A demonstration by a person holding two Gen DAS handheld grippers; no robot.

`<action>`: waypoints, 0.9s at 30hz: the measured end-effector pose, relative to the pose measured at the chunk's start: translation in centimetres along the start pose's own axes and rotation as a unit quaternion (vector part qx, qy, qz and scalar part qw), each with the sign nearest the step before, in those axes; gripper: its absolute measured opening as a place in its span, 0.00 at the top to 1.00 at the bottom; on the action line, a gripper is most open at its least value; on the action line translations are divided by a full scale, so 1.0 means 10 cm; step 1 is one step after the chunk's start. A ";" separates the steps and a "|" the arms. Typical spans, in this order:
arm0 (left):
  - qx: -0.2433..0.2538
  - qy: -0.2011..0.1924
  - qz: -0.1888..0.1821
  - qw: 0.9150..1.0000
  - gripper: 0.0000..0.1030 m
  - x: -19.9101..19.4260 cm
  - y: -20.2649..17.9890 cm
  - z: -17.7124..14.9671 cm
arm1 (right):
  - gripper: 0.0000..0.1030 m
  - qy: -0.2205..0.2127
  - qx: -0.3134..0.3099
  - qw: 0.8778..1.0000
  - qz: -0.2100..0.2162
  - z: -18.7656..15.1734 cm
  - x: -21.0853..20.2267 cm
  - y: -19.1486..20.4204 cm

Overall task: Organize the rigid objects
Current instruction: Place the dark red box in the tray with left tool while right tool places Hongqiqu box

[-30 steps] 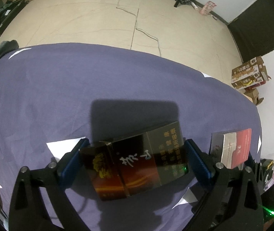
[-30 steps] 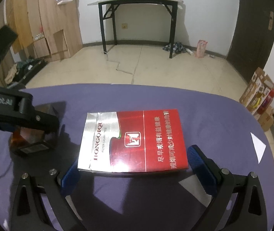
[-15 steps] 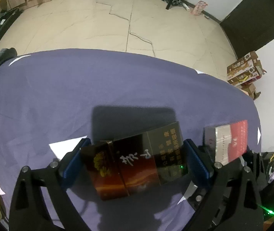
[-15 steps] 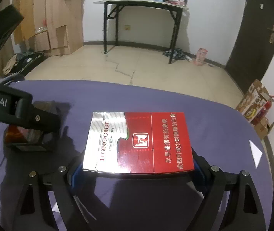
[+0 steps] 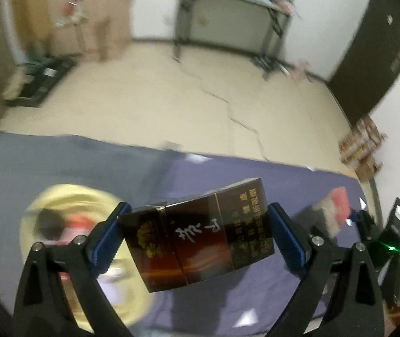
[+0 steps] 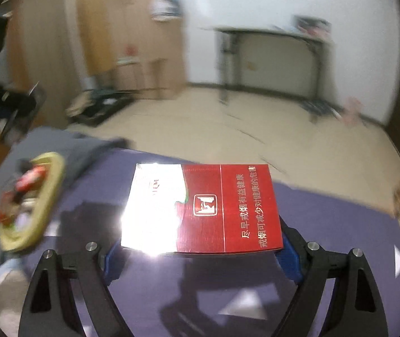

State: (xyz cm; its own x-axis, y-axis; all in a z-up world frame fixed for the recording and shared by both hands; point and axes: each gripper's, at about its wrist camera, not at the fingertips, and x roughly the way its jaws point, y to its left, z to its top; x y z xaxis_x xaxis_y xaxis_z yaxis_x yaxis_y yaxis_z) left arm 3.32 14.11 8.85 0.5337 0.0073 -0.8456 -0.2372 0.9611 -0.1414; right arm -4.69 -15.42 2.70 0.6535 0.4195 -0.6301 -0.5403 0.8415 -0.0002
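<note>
My left gripper (image 5: 197, 236) is shut on a dark brown cigarette box (image 5: 197, 233) and holds it above the purple table (image 5: 284, 185). My right gripper (image 6: 200, 250) is shut on a red and silver cigarette box (image 6: 202, 207), also held above the table (image 6: 326, 224). That red box shows blurred at the right in the left wrist view (image 5: 336, 207). A yellow round tray (image 5: 42, 205) with several blurred items lies at the left below my left gripper. It also shows in the right wrist view (image 6: 42, 205).
Grey cloth (image 6: 87, 151) lies at the table's far left edge. Beyond the table are a beige floor (image 5: 200, 106), a black-legged desk (image 5: 228, 25), cardboard boxes (image 5: 363, 146) and a dark door (image 5: 374, 50).
Both grippers have lifted and swung left with their boxes. The views tilted up towards the room. The yellow tray has come into view at the left.
</note>
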 end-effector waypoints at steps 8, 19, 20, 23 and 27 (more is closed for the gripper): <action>-0.027 -0.030 0.127 0.991 0.07 -1.13 1.98 -0.58 | 0.15 0.044 -0.134 0.980 0.139 0.42 -0.12 1.78; -0.076 0.044 0.077 0.993 0.07 0.14 2.59 -0.97 | 0.15 0.151 -0.212 0.956 0.134 0.31 1.04 3.00; -0.069 0.051 0.078 0.993 0.07 0.23 2.57 -0.93 | 0.15 0.154 -0.212 0.956 0.133 0.33 1.14 3.03; -0.048 0.060 0.080 0.994 0.07 0.43 2.54 -0.90 | 0.15 0.161 -0.213 0.955 0.130 0.37 1.43 3.21; -0.037 0.062 0.065 0.995 0.07 0.56 2.54 -0.89 | 0.15 0.168 -0.206 0.955 0.129 0.35 1.65 3.31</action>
State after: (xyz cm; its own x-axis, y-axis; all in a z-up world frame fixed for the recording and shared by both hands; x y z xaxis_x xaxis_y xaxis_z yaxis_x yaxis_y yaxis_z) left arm -6.97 36.15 -4.02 0.3915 0.0928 -0.9155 -0.3598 0.9311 -0.0595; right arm -9.92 20.52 -5.00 0.3001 0.4036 -0.8643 -0.8691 0.4892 -0.0732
